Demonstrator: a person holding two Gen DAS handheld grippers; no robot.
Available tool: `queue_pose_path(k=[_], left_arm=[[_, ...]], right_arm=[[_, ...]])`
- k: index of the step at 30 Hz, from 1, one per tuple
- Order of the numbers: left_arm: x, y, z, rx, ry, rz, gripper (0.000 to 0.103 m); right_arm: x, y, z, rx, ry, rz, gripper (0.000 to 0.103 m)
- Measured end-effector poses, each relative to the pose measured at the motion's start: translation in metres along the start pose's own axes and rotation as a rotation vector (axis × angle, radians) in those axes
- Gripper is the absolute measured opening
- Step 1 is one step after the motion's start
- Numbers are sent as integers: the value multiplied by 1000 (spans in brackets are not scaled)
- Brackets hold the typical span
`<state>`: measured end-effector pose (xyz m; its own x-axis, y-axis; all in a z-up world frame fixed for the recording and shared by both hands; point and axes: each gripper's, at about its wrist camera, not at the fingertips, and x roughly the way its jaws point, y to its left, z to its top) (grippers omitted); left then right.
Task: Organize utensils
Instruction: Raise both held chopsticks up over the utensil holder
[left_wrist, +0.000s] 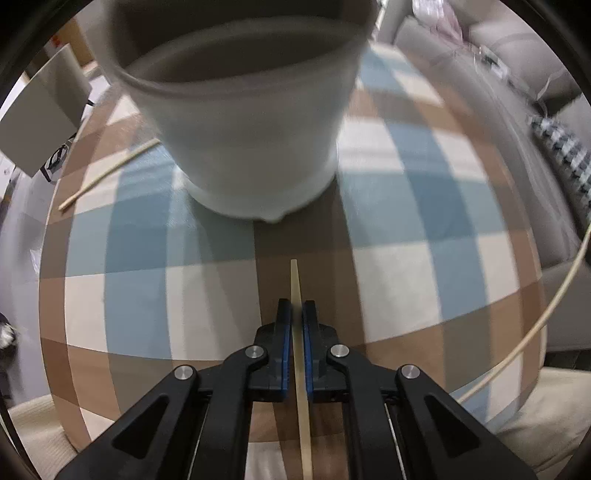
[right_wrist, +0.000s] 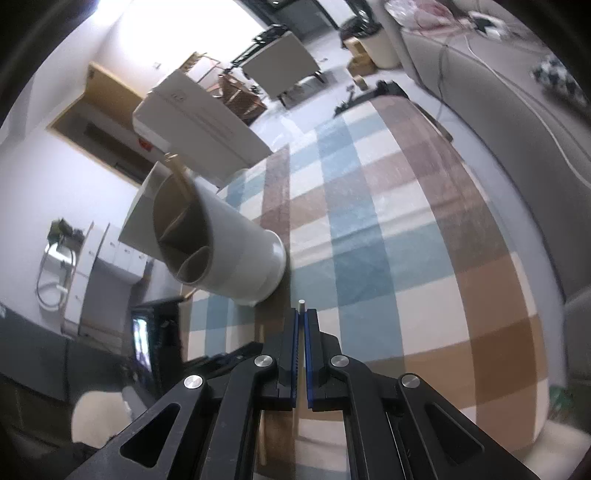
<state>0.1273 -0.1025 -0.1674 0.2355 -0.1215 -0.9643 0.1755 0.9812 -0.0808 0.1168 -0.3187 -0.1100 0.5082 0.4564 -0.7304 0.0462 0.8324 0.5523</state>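
Chopsticks are what I'm sorting, and I've got one in each gripper. My left gripper (left_wrist: 297, 314) has its fingers (left_wrist: 283, 332) clamped tight on a pale chopstick (left_wrist: 295, 284), whose tip pokes out past the fingertips toward the far side, over the checked tablecloth (left_wrist: 184, 258). Just beyond that tip stands the white utensil holder (left_wrist: 251, 140), upright on the table, filling the far middle of the left wrist view and a bit blurred. Another chopstick (left_wrist: 110, 168) lies flat on the cloth to the left of the holder, its far end running up against the holder's side. A further pale stick (left_wrist: 535, 328) curves along the right edge of the table.

On the other side, my right gripper (right_wrist: 301, 314) is closed down narrow too, and I can see a small pale chopstick tip (right_wrist: 301, 305) sticking out between the blue pads. From this view the holder (right_wrist: 236, 254) sits to the left and just ahead of the fingers, with inner dividers showing and one stick (right_wrist: 179, 175) already leaning out of its far rim.
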Motion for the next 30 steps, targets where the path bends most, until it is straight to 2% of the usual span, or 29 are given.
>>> queue_pose_path(k=[7,13,17,25,30], left_arm=[[-75,18,-11,-20,-228,-88,1],[-104,26,-14,-42,-334,-136,1],[-91,10,1,-33,-350,-140,1],[-104,-2,-2,56,-387,-141,1],[-106,-7,-1,86,-384,-136,1]], right_arm=[[-13,24,-9,-94,-40,0,2],[-19,42,-18,-158,-71,-15,2],[-21,54,-23,-206,-95,-28,2],[-25,70,-29,-254,-122,-45,2],[-27,75,-34,-265,-129,-54,2]])
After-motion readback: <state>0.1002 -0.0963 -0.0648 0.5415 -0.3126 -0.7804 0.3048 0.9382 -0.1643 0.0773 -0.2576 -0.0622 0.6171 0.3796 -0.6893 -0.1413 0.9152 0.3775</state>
